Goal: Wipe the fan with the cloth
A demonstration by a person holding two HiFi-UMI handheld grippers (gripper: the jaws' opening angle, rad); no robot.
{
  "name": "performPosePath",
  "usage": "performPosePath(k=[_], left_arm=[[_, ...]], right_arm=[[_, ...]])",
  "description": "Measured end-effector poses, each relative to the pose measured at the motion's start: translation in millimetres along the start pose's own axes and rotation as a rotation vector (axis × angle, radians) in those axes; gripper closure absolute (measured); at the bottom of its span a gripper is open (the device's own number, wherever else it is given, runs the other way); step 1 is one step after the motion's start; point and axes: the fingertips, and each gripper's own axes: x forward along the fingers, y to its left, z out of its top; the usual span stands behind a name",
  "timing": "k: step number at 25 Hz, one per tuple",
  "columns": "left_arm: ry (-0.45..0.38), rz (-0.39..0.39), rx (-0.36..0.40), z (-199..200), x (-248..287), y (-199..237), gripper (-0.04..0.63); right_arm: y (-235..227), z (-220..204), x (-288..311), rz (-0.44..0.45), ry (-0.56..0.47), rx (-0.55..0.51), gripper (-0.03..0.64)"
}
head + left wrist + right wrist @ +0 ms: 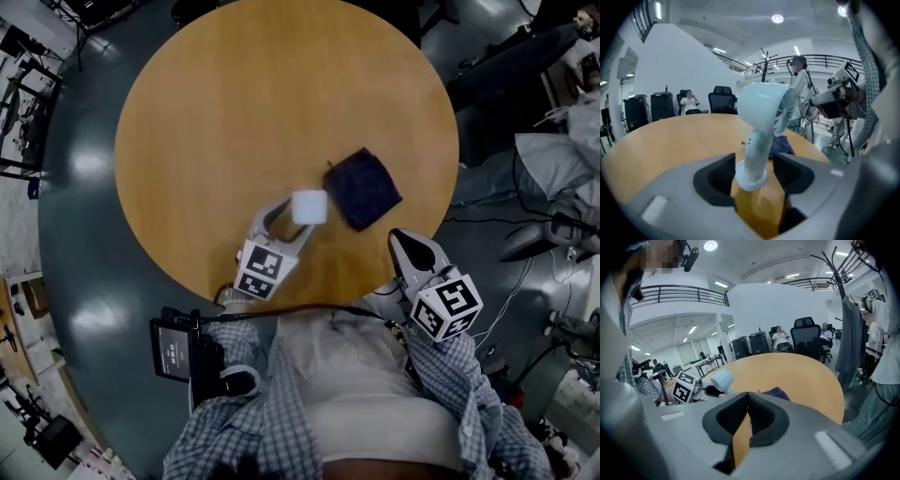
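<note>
The left gripper [287, 223] lies low over the near edge of the round table [234, 112], whose top is smooth, honey-coloured wood. Its grey moulded jaws, lined with black ribbed pads, stand spread wide. Between them stands the small fan [761, 117], pale glossy plastic with a disc foot, a slim tilted stem and a rounded head with a finely slatted grille. The left gripper view shows gaps on both sides, so neither pad presses on the stem. Just right of the fan and a little farther in, the cloth [363, 187] lies flat on the wood, a dark navy, soft, roughly square piece, apart from the fan. Farther right, at the table's near rim, the right gripper [406, 243] has its padded jaws pressed together on nothing.
</note>
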Motion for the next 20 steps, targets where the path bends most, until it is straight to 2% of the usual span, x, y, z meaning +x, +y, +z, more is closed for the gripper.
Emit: performPosePath(k=[8, 11, 13, 17, 20], left_arm=[[-0.024, -0.043, 0.040, 2.2, 35.2, -3.9, 0.352], [-0.040, -0.059, 0.067, 8.6, 38.8, -8.7, 0.410], [-0.043, -0.063, 0.095, 10.2, 40.4, -10.5, 0.417], [-0.031, -0.057, 0.118, 8.8, 39.6, -12.3, 0.413], [-0.028, -0.031, 0.103, 10.0, 39.9, -13.0, 0.414]], right_arm=[[-27.4, -20.2, 23.2, 0.018, 0.058, 0.026, 0.614], [-25.8, -22.5, 26.5, 0.030, 0.074, 0.022, 0.614], [-25.8, -23.6, 28.2, 0.038, 0.078, 0.023, 0.614], [-28.7, -25.4, 31.4, 0.050, 0.085, 0.022, 0.614], [-31.1, -26.2, 33.7, 0.060, 0.086, 0.018, 0.614]])
